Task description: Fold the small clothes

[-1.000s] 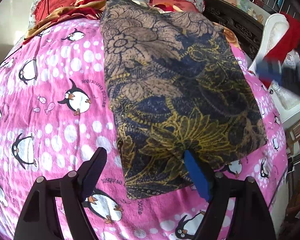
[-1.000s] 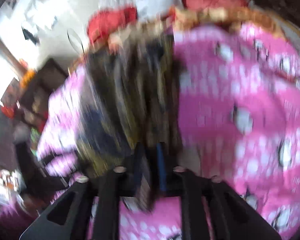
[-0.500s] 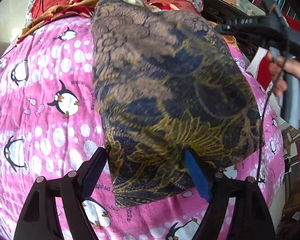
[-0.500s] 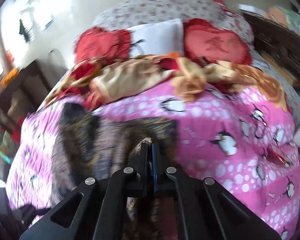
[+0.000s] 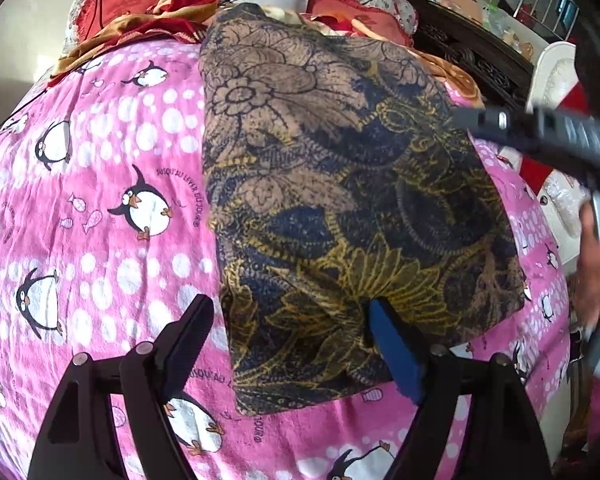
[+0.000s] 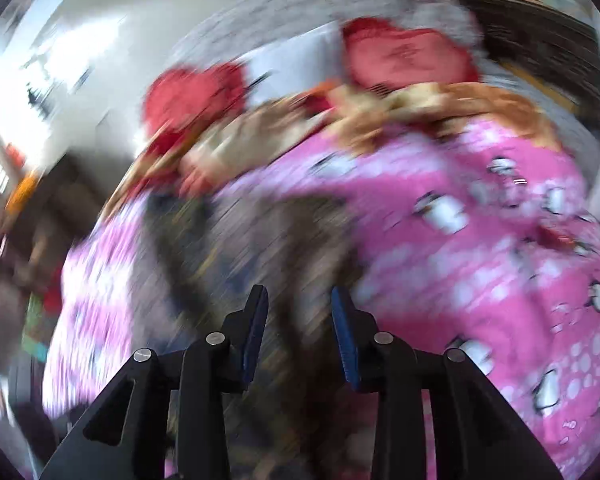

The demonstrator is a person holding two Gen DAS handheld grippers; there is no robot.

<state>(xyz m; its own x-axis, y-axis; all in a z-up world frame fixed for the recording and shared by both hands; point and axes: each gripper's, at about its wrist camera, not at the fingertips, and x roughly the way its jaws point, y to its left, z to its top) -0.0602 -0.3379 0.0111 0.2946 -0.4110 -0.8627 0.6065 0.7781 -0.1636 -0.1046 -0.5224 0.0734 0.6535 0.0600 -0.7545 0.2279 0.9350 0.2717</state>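
One floral garment (image 5: 340, 208), flat on penguin blanket (image 5: 100, 208) w/ print "JUSQU'AU LEVER DU JOUR"; long axis runs away from left gripper (image 5: 288, 344), fingers wide apart, straddling near edge. Right gripper (image 6: 298, 332): fingers just opened, nothing clamped, garment blurred beyond tips.

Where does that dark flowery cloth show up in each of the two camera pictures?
Left wrist view: the dark flowery cloth fills the centre, lying flat on the pink penguin blanket.
Right wrist view: blurred, the cloth sits lower centre-left, beyond the fingers.
Shared landmark: the red cushions at the bed's head.
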